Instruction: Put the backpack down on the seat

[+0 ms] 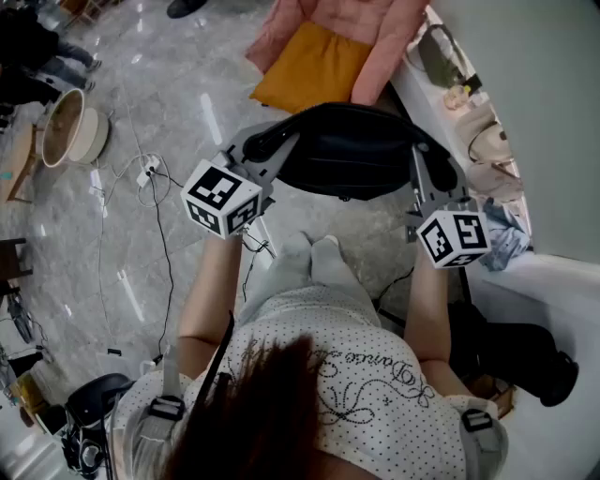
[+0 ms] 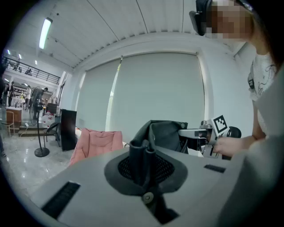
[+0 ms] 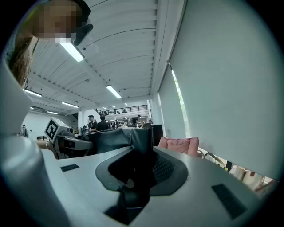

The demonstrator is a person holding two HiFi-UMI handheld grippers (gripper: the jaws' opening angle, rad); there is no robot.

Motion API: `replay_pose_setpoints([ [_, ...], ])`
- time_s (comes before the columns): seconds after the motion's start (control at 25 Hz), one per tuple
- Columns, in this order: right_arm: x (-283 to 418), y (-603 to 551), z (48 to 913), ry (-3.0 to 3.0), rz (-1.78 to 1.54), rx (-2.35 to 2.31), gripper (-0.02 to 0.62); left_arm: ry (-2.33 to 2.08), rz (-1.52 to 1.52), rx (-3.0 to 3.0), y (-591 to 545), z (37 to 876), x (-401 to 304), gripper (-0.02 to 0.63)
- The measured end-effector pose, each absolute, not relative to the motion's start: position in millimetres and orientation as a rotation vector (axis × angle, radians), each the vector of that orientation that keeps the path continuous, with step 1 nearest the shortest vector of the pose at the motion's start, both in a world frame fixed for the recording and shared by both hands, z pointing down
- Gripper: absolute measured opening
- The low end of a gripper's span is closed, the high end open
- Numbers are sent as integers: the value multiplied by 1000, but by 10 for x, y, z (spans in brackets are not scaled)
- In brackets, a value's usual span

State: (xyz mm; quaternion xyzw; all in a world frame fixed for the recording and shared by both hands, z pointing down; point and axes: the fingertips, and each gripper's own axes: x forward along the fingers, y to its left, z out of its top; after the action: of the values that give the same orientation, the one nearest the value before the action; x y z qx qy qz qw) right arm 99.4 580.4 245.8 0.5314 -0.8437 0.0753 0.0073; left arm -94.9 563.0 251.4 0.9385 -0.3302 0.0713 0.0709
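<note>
Both the left tool [image 2: 143, 150] and the right tool [image 3: 141, 150] are clamped on the black backpack [image 1: 352, 150], held between them.

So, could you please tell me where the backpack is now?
Head view, upper centre: the backpack hangs between the left gripper and the right gripper, both shut on it, just short of the pink chair and its orange cushion.

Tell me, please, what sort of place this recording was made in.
Probably a large open workspace or lab hall: a polished stone floor with loose cables trailing across it, a railed mezzanine at the far end, and long ceiling strip lights.
</note>
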Motion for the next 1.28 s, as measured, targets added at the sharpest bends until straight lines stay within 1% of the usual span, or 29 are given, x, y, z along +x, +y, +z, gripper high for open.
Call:
replay_pose_setpoints([
  [0.28,984,5926,2493,-2658,257,1633,97,-993,216,2826,5739,2538,-958,20],
  [0.56,1324,6174,2596,-2715,264,1562,97,-1085,235,2830,5993,2570,-620,20],
  [1.12,1411,5790,2322,-2765,213,1532,98,-1168,191,2831,5675,2340,-536,20],
  [1.28,1283,5419,2295,-2754,215,1530,98,-1154,186,2824,5267,2359,-653,20],
])
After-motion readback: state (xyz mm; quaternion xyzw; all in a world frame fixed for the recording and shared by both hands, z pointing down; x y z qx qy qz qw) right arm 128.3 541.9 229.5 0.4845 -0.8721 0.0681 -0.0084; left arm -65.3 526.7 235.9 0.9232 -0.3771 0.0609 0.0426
